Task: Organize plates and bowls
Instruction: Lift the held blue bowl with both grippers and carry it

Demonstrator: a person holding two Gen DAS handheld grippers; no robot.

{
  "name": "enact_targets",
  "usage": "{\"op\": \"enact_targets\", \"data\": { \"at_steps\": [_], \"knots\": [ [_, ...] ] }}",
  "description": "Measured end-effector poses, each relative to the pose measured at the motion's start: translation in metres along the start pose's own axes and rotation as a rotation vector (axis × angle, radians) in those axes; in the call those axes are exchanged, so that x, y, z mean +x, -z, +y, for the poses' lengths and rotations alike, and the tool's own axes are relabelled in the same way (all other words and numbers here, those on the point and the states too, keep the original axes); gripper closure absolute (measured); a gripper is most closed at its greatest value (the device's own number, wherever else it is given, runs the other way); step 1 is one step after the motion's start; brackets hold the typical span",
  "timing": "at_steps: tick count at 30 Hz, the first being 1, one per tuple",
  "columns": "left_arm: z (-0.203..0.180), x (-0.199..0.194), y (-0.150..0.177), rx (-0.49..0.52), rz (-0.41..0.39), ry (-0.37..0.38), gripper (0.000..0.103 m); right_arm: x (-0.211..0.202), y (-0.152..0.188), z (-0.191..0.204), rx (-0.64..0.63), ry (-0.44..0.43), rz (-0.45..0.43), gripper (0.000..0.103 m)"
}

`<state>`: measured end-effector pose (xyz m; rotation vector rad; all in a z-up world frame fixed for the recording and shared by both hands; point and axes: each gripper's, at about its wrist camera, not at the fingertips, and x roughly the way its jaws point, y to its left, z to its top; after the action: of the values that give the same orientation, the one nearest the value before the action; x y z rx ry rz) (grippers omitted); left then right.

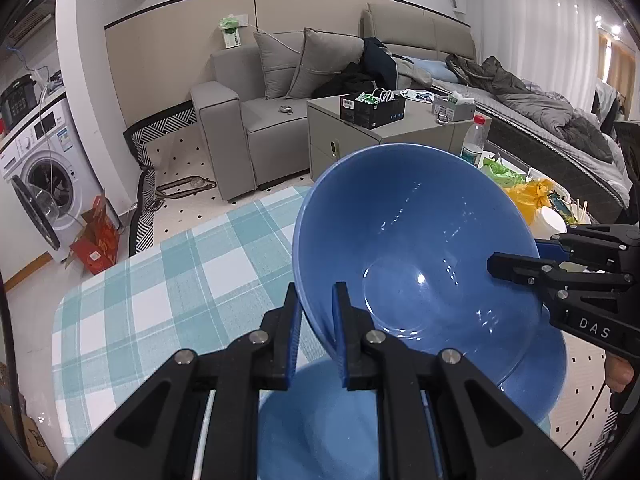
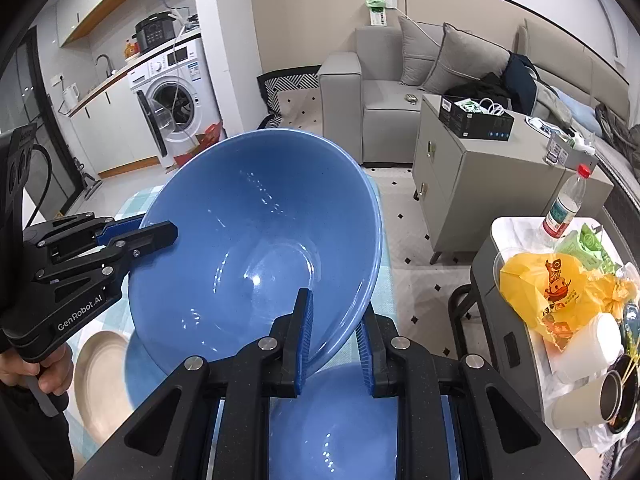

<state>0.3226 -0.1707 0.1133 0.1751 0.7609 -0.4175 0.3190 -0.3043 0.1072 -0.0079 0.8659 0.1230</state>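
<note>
Tool (image 2: 332, 340) lettered "GenRobot.AI" grips blue bowl (image 2: 256, 240).

A grey sofa (image 1: 256, 116) stands beside a washing machine (image 2: 176, 96). A water bottle (image 2: 564, 204) stands near a yellow bag (image 2: 548, 292).

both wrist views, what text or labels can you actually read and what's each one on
"DAS" on the body of the right gripper, seen from the left wrist view.
"GenRobot.AI" on the body of the left gripper, seen from the right wrist view.
Yellow bag: red cartoon print with characters, not readable.
Water bottle label: too small to read.
Black box, washing machine stickers, green packet: print blurred, unreadable.
</note>
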Motion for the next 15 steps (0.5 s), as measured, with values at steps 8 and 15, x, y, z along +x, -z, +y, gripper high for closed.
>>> {"op": "enact_targets", "data": {
  "at_steps": [8, 15],
  "knots": [
    [0.012, -0.023, 0.024, -0.025, 0.003, -0.021, 0.090, -0.011, 0.011, 0.031, -0.043, -0.013, 0.016, 0.082],
    [0.023, -0.036, 0.048, -0.047, 0.019, -0.046, 0.090, -0.013, 0.026, 0.056, -0.071, -0.043, 0.027, 0.082]
  ]
}}
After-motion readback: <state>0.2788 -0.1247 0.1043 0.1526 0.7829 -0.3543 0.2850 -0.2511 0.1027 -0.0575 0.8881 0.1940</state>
